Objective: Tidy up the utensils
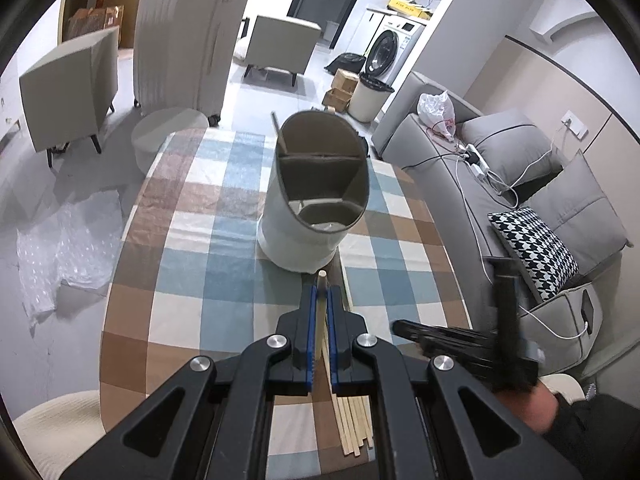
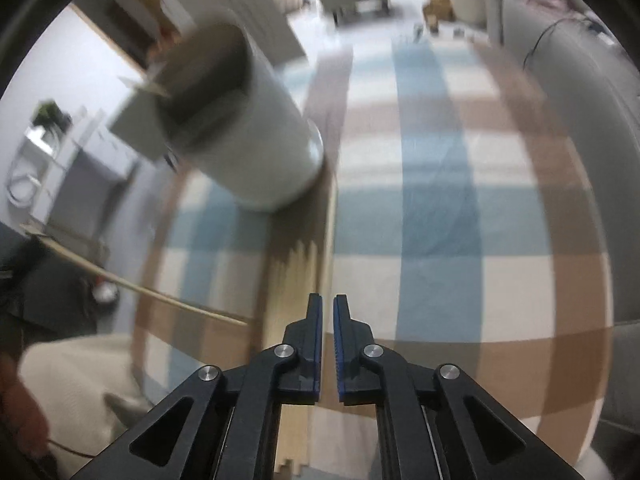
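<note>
left gripper clamped on one chopstick, white holder just ahead, right gripper narrowly parted, empty

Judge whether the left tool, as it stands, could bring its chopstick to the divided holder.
Probably yes. The left tool is shut on a chopstick, and the holder stands just beyond it, top open, with only bare tablecloth between.

Left gripper clamped, angled down; right gripper fingers slightly parted, empty.

Grey sofa, houndstooth cushion, probably a washing machine.
</note>
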`<action>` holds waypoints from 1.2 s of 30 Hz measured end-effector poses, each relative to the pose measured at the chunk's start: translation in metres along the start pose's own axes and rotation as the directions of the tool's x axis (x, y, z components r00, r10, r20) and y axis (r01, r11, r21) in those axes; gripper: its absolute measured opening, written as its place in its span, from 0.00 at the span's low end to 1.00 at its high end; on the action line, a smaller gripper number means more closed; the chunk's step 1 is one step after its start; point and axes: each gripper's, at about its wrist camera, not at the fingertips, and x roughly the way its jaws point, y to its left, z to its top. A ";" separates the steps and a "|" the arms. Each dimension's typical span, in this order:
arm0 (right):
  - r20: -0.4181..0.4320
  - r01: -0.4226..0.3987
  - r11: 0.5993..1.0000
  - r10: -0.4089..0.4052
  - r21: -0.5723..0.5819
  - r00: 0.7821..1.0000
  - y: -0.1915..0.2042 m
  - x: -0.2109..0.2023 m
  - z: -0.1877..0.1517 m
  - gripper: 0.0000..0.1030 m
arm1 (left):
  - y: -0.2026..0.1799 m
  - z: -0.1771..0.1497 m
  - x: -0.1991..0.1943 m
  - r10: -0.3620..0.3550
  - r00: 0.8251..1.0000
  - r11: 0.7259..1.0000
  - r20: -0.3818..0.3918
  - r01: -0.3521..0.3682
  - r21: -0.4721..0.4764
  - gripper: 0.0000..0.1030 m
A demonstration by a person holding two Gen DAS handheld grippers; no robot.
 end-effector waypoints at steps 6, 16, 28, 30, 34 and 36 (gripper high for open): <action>-0.086 0.075 0.996 -0.079 -0.048 0.993 0.011 0.055 0.026 0.17 | 0.008 0.008 0.008 -0.025 0.999 0.999 -0.044 0.024 -0.024 0.01; -0.015 0.274 0.929 -0.287 -0.247 0.958 0.050 0.081 0.034 0.28 | 0.018 0.022 0.000 -0.051 0.998 0.997 -0.045 0.048 -0.055 0.01; 0.109 0.209 0.968 -0.195 -0.138 0.975 0.033 0.044 0.009 0.04 | 0.018 0.020 0.001 -0.035 0.999 0.998 -0.039 0.033 -0.050 0.01; 0.170 0.143 0.986 -0.128 -0.082 0.977 0.026 0.017 0.009 0.04 | 0.015 0.019 -0.001 -0.033 0.999 0.999 -0.030 0.032 -0.038 0.01; 0.298 0.044 0.999 -0.033 -0.028 0.954 0.022 -0.030 0.010 0.04 | 0.008 0.017 -0.005 -0.026 1.000 1.000 -0.015 0.026 -0.014 0.01; 0.327 0.001 1.000 0.007 -0.025 0.945 0.021 -0.045 0.007 0.03 | 0.006 0.015 -0.006 -0.026 1.000 1.000 -0.012 0.026 -0.008 0.01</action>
